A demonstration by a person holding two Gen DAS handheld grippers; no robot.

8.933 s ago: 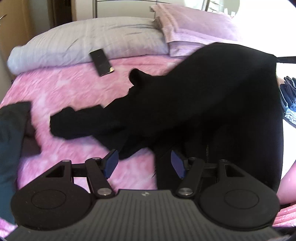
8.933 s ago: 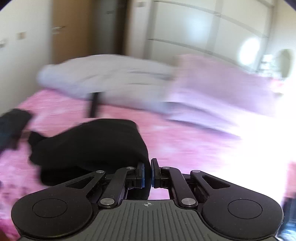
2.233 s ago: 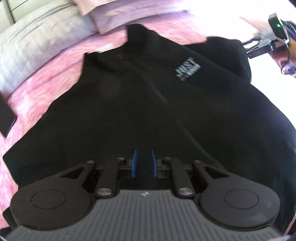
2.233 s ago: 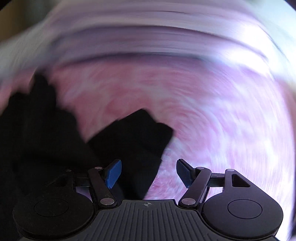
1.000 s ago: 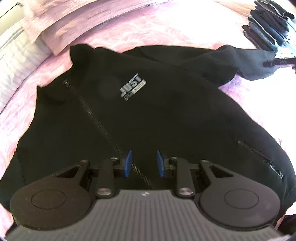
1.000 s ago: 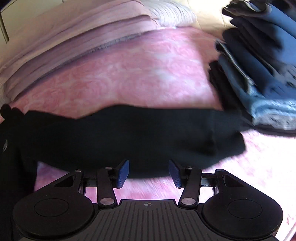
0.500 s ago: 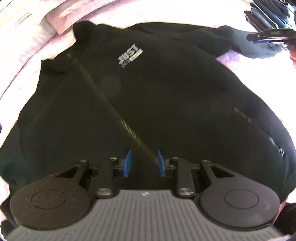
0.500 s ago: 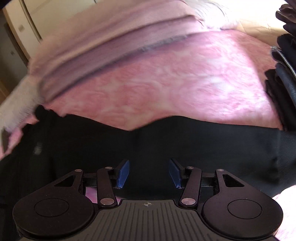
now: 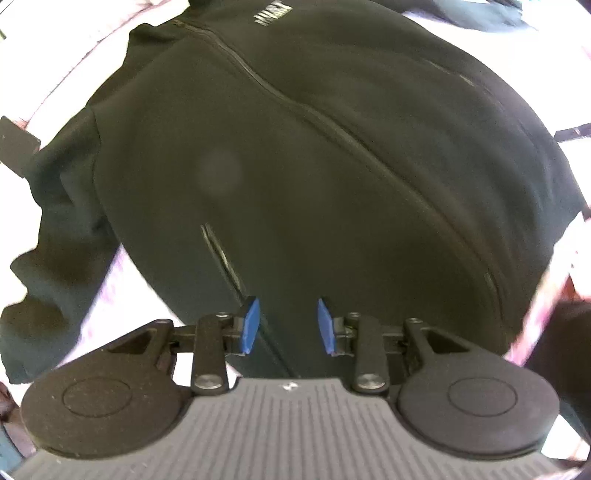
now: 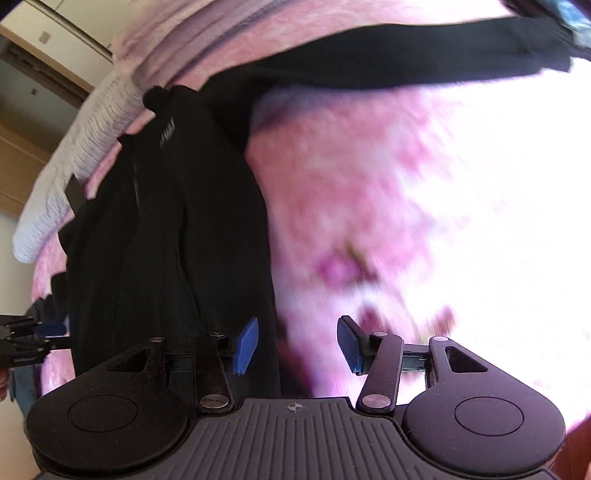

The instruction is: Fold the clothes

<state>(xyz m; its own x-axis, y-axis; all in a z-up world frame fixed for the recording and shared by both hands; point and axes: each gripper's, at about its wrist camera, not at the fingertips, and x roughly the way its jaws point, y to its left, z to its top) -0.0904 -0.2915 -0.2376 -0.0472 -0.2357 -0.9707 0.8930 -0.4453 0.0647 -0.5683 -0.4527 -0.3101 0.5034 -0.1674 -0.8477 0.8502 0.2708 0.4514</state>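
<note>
A black zip jacket (image 9: 332,147) lies spread front-up on the pink bedspread (image 10: 388,206), its zipper (image 9: 295,107) running diagonally and a white chest logo (image 9: 275,14) at the top. My left gripper (image 9: 286,325) hovers open over the jacket's lower hem, nothing between its blue pads. In the right wrist view the jacket body (image 10: 177,229) lies at left, with one sleeve (image 10: 424,59) stretched out to the right across the top. My right gripper (image 10: 295,347) is open at the jacket's right bottom edge; its left fingertip (image 10: 246,345) is over the fabric, the right one over the bedspread.
Pillows (image 10: 92,133) lie along the head of the bed. A dark flat phone-like object (image 9: 16,144) lies left of the jacket. Folded clothes (image 10: 569,11) sit at the far right by the sleeve cuff. The left gripper (image 10: 33,336) shows at the right view's left edge.
My left gripper has moved down and left along the jacket toward its hem. My right gripper has left the sleeve and swung down to the jacket's bottom right edge. Both remain open.
</note>
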